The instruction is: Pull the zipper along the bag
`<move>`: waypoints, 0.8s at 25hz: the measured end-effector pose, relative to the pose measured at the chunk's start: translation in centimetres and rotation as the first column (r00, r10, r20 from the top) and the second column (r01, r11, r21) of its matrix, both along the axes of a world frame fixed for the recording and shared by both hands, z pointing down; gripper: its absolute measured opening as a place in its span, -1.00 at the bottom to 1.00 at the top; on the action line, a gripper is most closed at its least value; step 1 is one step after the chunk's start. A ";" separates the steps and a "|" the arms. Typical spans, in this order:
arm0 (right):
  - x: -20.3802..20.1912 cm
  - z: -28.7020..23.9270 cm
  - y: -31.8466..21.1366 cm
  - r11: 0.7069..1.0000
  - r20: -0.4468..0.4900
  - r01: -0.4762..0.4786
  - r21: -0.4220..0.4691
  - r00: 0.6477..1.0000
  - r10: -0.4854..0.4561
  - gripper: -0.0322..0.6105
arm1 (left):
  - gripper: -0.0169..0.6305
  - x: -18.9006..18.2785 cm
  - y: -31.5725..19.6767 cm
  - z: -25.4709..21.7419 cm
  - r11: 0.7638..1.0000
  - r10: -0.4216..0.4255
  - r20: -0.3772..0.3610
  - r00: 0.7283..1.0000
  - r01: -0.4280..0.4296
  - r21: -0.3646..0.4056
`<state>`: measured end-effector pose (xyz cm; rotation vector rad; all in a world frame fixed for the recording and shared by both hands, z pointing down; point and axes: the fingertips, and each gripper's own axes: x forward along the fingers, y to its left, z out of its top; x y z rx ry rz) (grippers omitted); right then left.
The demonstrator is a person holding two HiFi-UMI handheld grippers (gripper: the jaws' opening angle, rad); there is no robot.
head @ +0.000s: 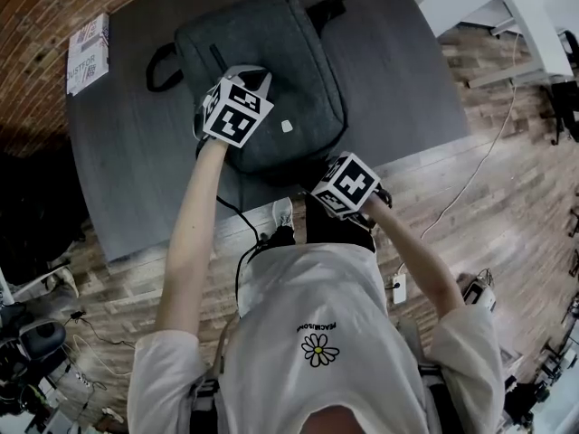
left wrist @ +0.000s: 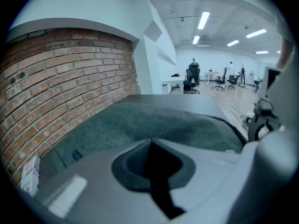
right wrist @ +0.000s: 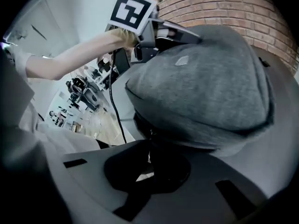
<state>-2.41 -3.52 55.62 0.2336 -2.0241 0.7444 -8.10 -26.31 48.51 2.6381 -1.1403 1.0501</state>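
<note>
A dark grey backpack [head: 280,43] lies flat on the grey table [head: 136,179]. My left gripper [head: 246,80] rests on the bag's top face with its jaws shut [left wrist: 150,143], and the grey fabric [left wrist: 154,120] rises just beyond the tips. In the right gripper view the left gripper [right wrist: 187,35] lies against the bag's upper side. My right gripper [head: 333,165] is at the bag's near edge, by the table's front. Its jaws [right wrist: 149,140] are shut on the small zipper pull [right wrist: 150,133] under the bulging bag [right wrist: 205,87]. The zipper track is mostly hidden.
A printed box [head: 88,52] sits at the table's far left corner. The bag's carry handle [head: 161,66] points left and a strap [head: 327,7] trails off the far end. A black cable [head: 237,215] hangs off the table's front edge. A brick wall [left wrist: 56,87] stands beyond.
</note>
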 end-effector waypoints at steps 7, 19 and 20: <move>-7.5 0.7 1.8 0.992 0.117 -0.120 0.048 0.987 0.114 -0.88 | -0.95 0.9 0.4 0.1 0.999 0.041 0.027 0.999 -0.041 0.016; -7.4 1.9 1.6 0.976 0.089 -0.150 0.157 0.986 0.138 -0.89 | -0.95 -1.4 0.2 -2.3 0.992 0.037 -0.059 0.998 -0.029 0.125; -7.3 1.9 1.6 0.975 0.078 -0.137 0.174 0.989 0.125 -0.89 | -0.95 -2.7 -0.1 -3.2 0.988 -0.009 -0.076 0.997 0.021 0.155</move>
